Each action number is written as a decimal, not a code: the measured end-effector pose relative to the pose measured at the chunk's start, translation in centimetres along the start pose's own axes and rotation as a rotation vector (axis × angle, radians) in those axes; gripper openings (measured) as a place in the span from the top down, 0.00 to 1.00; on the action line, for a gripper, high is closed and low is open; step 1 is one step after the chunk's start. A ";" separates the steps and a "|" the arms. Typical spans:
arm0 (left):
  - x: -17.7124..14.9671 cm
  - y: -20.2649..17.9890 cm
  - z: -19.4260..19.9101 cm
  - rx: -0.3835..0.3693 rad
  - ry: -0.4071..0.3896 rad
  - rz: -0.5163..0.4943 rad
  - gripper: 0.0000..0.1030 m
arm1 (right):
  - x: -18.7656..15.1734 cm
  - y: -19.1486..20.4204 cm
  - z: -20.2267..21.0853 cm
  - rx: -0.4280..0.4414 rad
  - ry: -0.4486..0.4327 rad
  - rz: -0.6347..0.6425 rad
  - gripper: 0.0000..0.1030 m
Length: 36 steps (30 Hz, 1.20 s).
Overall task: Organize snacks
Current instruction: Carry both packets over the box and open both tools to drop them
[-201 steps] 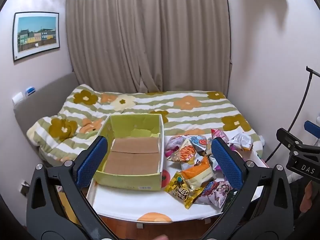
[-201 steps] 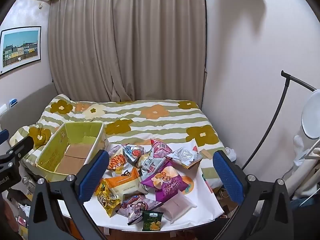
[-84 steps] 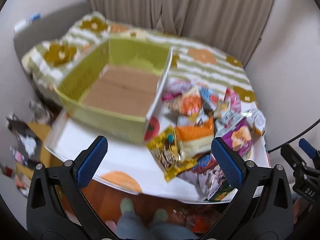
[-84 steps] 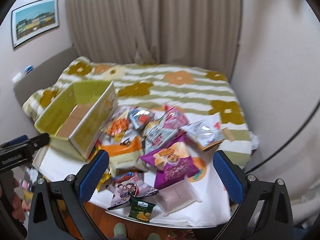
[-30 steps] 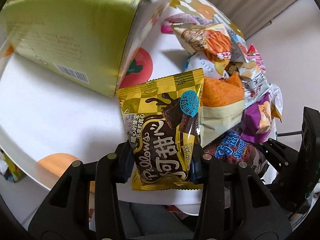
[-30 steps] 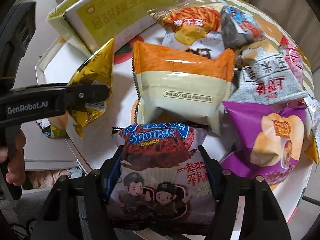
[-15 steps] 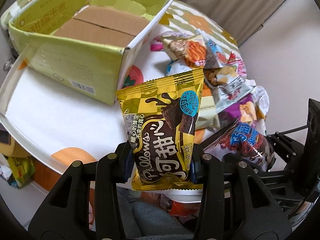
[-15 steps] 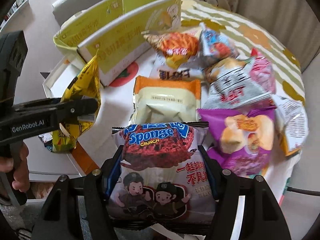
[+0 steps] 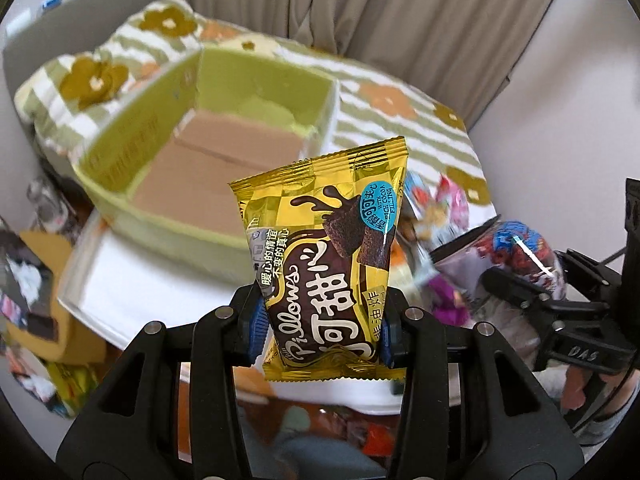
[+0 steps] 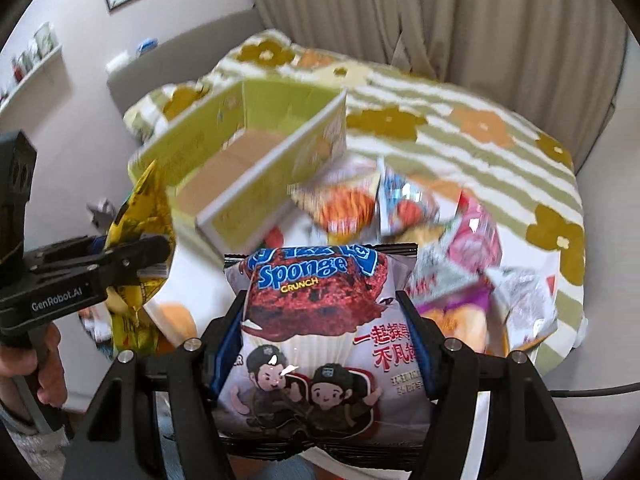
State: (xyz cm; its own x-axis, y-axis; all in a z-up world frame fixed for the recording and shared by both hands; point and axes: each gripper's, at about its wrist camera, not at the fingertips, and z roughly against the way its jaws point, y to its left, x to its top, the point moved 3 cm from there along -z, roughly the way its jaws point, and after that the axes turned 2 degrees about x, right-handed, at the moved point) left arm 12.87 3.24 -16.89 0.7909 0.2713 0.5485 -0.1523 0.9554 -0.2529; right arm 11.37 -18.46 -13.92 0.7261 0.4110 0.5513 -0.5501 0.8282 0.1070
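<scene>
My left gripper (image 9: 322,332) is shut on a yellow Pillows chocolate snack bag (image 9: 324,256) and holds it in the air, in front of the open green cardboard box (image 9: 132,160). My right gripper (image 10: 322,344) is shut on a grey and red Sponge Crunch bag (image 10: 316,328), raised above the white table (image 10: 256,252). The Sponge Crunch bag also shows in the left wrist view (image 9: 516,252), and the yellow bag in the right wrist view (image 10: 136,216). The box (image 10: 260,176) shows only its brown cardboard floor inside.
A pile of several snack bags (image 10: 432,236) lies on the table right of the box. Behind is a bed with a striped flower blanket (image 10: 460,128), then curtains (image 10: 420,12). The table's near edge (image 9: 88,312) has clutter on the floor at left.
Both grippers have lifted higher with their bags and tilted toward the box. The box's inside now shows more fully in the left wrist view.
</scene>
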 end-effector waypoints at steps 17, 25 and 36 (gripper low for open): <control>13.6 13.9 -5.6 0.091 0.067 -0.228 0.63 | 12.8 8.3 -6.1 -0.033 -0.137 -0.187 0.38; 13.3 15.5 -11.2 0.086 0.181 -0.378 0.62 | 14.3 10.2 -10.1 -0.093 -0.125 -0.324 0.37; 12.0 16.4 -10.9 0.057 0.185 -0.362 0.01 | 14.6 10.6 -12.1 -0.161 -0.086 -0.354 0.36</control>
State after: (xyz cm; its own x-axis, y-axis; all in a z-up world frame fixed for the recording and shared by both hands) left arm 26.30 20.91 -23.13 0.8919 -0.1038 0.4402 0.1266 0.9917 -0.0228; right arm 21.10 0.96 -14.73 0.8182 0.0613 0.5717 -0.1950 0.9649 0.1757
